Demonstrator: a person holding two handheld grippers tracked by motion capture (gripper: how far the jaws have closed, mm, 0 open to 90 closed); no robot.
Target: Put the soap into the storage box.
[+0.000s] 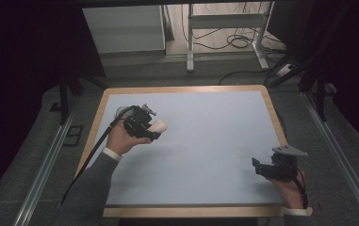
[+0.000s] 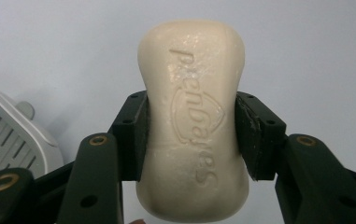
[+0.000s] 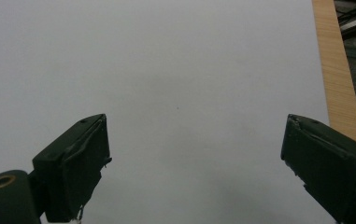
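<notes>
A: How far along is the job?

B: The pick-up looks done. On the big counter (image 1: pixel 205 141), the left tongs (image 2: pixel 192 135) are squeezed tight on the soap (image 2: pixel 192 121), left of the middle in the high view. I think it goes in the grey soap dish (image 2: pixel 7 135) at the left edge next.

A: And the right tongs (image 3: pixel 194 158)?

B: Wide open, holding nothing, at the lower right.

A: What's the soap like?

B: Cream, rounded, with letters pressed in.
</notes>
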